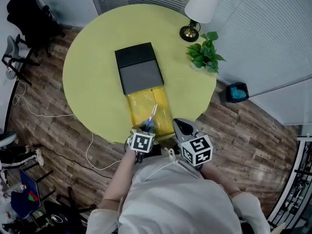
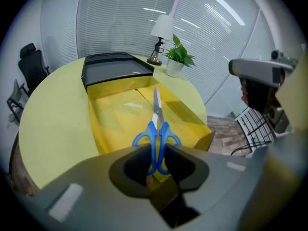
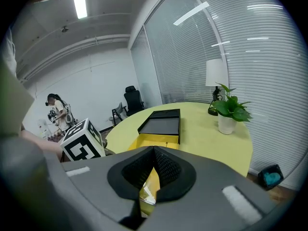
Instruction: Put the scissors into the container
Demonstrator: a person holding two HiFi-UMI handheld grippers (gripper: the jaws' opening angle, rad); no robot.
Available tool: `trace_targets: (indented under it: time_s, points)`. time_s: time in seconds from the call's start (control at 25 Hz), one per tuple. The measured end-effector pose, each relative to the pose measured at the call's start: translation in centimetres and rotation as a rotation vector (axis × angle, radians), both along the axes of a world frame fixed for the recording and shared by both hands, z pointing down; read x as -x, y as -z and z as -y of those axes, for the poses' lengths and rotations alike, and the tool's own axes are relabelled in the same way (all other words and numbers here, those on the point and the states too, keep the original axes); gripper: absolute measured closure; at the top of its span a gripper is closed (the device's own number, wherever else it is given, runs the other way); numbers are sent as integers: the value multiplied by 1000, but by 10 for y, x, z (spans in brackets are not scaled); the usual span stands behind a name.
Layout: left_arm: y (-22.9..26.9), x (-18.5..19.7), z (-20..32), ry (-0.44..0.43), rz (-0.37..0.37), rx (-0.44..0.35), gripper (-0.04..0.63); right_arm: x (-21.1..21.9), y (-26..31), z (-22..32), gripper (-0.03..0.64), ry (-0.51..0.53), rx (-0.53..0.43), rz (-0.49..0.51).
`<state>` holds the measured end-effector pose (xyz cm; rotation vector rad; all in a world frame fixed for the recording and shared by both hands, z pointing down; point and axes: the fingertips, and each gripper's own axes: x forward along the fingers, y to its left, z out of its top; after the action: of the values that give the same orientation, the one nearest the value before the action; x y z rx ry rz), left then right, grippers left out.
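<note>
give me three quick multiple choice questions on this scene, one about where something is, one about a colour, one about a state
1. Where does the lamp stand?
A. on a shelf
B. at the far edge of the table, beside the potted plant
C. on a windowsill

2. What colour are the handles of the scissors?
A. red
B. black
C. blue

3. What state is the left gripper in?
A. open and empty
B. shut on the scissors
C. shut on a cup

Answers:
1 B: the head view shows the lamp's base on the yellow tabletop, next to the plant.
2 C: the left gripper view shows two blue handle loops.
3 B: in that view the jaws close on the handles, and the blades point out over the yellow container.
</note>
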<state>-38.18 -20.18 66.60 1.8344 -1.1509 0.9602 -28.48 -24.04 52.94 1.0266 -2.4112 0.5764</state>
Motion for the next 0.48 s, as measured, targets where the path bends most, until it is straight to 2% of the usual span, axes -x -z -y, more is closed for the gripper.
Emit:
trace_targets:
  time_s: [0.2,0.36,0.48]
  points:
    - [5,0,2,6,-9,-16,503,-4,0,-2,618,-4,-2,-7]
    - [8,-2,3,28,-48,-40,443,-6,0,-7,618,0,-2,-15]
    - [10,-3,2,34,-49,-56,443,-9,1,-10,617,2,-3,-19]
